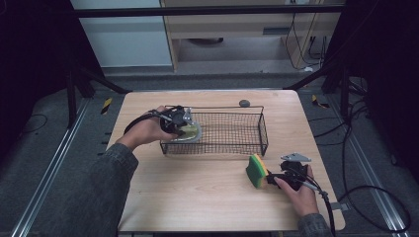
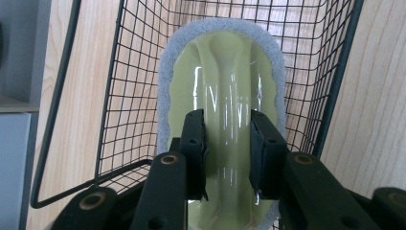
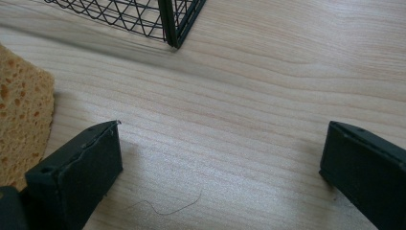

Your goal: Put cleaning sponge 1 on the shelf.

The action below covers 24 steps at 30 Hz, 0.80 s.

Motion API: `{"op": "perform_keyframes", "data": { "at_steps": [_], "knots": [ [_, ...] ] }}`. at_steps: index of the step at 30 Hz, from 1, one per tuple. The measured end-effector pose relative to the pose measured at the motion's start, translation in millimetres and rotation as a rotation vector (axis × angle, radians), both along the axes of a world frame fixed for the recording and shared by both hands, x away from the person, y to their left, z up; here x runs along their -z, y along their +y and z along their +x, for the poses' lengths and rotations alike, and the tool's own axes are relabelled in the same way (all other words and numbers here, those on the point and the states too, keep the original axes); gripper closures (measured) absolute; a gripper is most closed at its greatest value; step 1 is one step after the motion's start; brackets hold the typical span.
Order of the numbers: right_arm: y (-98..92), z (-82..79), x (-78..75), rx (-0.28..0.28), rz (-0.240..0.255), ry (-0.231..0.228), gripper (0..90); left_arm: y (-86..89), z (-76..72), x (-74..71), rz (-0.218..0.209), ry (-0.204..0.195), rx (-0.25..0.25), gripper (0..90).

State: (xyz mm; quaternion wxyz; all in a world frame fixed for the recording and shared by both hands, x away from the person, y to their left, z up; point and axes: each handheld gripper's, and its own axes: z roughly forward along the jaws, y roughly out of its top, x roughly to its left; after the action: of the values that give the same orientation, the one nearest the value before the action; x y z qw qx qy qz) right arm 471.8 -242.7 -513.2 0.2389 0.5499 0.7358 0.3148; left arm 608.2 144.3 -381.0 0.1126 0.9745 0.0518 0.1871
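The left gripper point(image 2: 227, 153) has its two black jaws closed onto the raised central handle of a pale green scrubber point(image 2: 225, 96), which lies inside the wire basket point(image 1: 232, 129); in the high view this sits left of centre in the frame, at the basket's left end. The right gripper point(image 3: 220, 163) has its jaws spread wide apart with nothing but bare table between them; in the high view it rests at the lower right of the frame, just beside a yellow-and-green sponge point(image 1: 257, 170) that stands on edge on the table point(image 1: 197, 197).

The main risk is judged to lie with the left grip. The scrubber's handle is glossy, smooth plastic, and the jaws hold it near one end, so it could slide or pivot out if lifted quickly. Its fuzzy grey pad edge point(image 2: 165, 76) could also snag on the basket's thin mesh and drag the light basket along. On the right, the wide jaws could nudge the standing sponge over.

The basket is a black rectangular frame of fine wire grid, rigid but open. The scrubber is an elongated oval with a moulded ridge. The sponge, at the left edge of the right gripper view, is porous and soft. The tabletop is pale wood grain, matte and flat.
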Motion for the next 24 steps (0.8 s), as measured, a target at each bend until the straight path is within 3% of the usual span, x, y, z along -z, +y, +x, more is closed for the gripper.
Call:
{"op": "perform_keyframes", "data": {
  "at_steps": [24],
  "knots": [
    [-0.1, 0.1, 0.0, -0.001, 0.0, 0.0, 0.7, -3.5, 5.6, 20.0, 0.012, 0.06, -0.011, 69.9]
  ]
}}
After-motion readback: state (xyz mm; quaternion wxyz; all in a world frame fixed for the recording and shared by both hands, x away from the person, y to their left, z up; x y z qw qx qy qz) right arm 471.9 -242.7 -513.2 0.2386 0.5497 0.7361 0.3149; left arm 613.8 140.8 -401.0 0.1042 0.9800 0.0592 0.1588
